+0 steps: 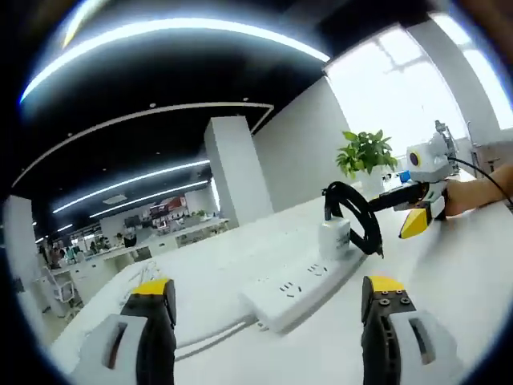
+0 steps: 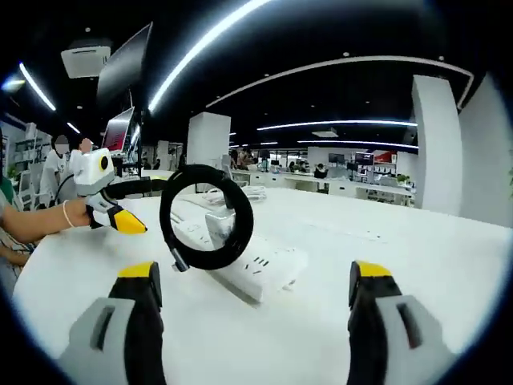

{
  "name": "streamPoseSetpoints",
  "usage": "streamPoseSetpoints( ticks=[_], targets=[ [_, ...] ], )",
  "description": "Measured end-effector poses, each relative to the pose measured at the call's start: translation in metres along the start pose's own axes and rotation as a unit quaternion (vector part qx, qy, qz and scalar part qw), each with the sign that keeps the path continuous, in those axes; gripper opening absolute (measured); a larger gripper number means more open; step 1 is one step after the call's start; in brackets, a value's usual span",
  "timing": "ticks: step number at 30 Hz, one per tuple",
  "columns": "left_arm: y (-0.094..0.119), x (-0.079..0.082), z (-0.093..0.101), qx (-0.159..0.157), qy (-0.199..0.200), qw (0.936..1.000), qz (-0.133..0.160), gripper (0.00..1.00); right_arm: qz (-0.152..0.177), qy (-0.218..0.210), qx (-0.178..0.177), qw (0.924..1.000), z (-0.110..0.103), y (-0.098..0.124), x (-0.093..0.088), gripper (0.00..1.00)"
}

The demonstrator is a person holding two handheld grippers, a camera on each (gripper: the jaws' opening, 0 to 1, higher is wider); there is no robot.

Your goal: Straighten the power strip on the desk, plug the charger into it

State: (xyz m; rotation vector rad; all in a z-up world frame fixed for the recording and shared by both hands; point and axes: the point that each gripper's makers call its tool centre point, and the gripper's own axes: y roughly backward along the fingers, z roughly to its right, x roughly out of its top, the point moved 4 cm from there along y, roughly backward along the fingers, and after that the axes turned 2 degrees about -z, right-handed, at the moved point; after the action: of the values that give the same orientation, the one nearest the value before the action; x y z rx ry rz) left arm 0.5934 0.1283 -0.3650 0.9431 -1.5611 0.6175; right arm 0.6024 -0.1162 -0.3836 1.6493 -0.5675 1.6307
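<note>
Left gripper view: left tool (image 1: 268, 321) spread apart, holding nothing. White power strip (image 1: 300, 282) flat on the white table (image 1: 449, 273) at 12 o'clock of the tips, white charger (image 1: 335, 237) plugged in, black cable (image 1: 357, 212) looped above. Right tool (image 1: 417, 223) at 2 o'clock, apart.

Right gripper view: right tool (image 2: 256, 321) spread apart, holding nothing. Power strip (image 2: 256, 269) at 12 o'clock, charger (image 2: 220, 228) inside cable (image 2: 206, 216) loop. Left tool (image 2: 124, 220) at 10 o'clock, state unclear.
</note>
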Motion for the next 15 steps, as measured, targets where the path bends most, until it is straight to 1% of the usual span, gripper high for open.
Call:
streamPoseSetpoints(
  ticks=[1, 3, 4, 5, 6, 7, 8, 11, 12, 15],
  targets=[
    [-0.001, -0.003, -0.001, -0.001, 0.008, 1.0000, -0.004, 0.90, -0.020, 0.011, -0.002, 0.9997, 0.001, -0.003, -0.002, 0.92],
    [-0.003, -0.008, -0.002, -0.004, 0.029, 0.9995, -0.010, 0.84, -0.008, 0.020, -0.003, 0.9998, 0.000, -0.010, 0.001, 0.92],
    [-0.005, -0.012, -0.002, -0.007, 0.035, 0.9993, -0.015, 0.84, -0.004, 0.021, 0.000, 0.9998, 0.000, -0.014, 0.002, 0.91],
    [-0.006, -0.016, -0.001, -0.013, 0.038, 0.9988, -0.026, 0.84, -0.007, 0.021, 0.002, 0.9997, -0.001, -0.018, 0.002, 0.91],
    [-0.006, -0.022, 0.000, -0.014, 0.046, 0.9977, -0.047, 0.83, -0.017, 0.018, 0.003, 0.9997, -0.002, -0.022, 0.000, 0.91],
    [-0.009, -0.024, 0.000, -0.013, 0.046, 0.9976, -0.050, 0.80, -0.023, 0.017, 0.005, 0.9996, -0.003, -0.025, -0.002, 0.91],
    [-0.009, -0.024, 0.000, -0.015, 0.047, 0.9975, -0.051, 0.74, -0.027, 0.017, 0.009, 0.9995, -0.004, -0.027, -0.002, 0.90],
    [-0.011, -0.028, 0.004, -0.030, 0.062, 0.9954, -0.067, 0.53, -0.029, 0.012, 0.017, 0.9994, -0.008, -0.025, -0.003, 0.83],
    [-0.012, -0.029, 0.005, -0.032, 0.070, 0.9944, -0.072, 0.50, -0.030, 0.011, 0.020, 0.9993, -0.009, -0.025, -0.003, 0.81],
    [-0.017, -0.033, 0.004, -0.029, 0.075, 0.9933, -0.083, 0.49, -0.035, 0.006, 0.025, 0.9991, -0.012, -0.026, -0.005, 0.75]
  ],
)
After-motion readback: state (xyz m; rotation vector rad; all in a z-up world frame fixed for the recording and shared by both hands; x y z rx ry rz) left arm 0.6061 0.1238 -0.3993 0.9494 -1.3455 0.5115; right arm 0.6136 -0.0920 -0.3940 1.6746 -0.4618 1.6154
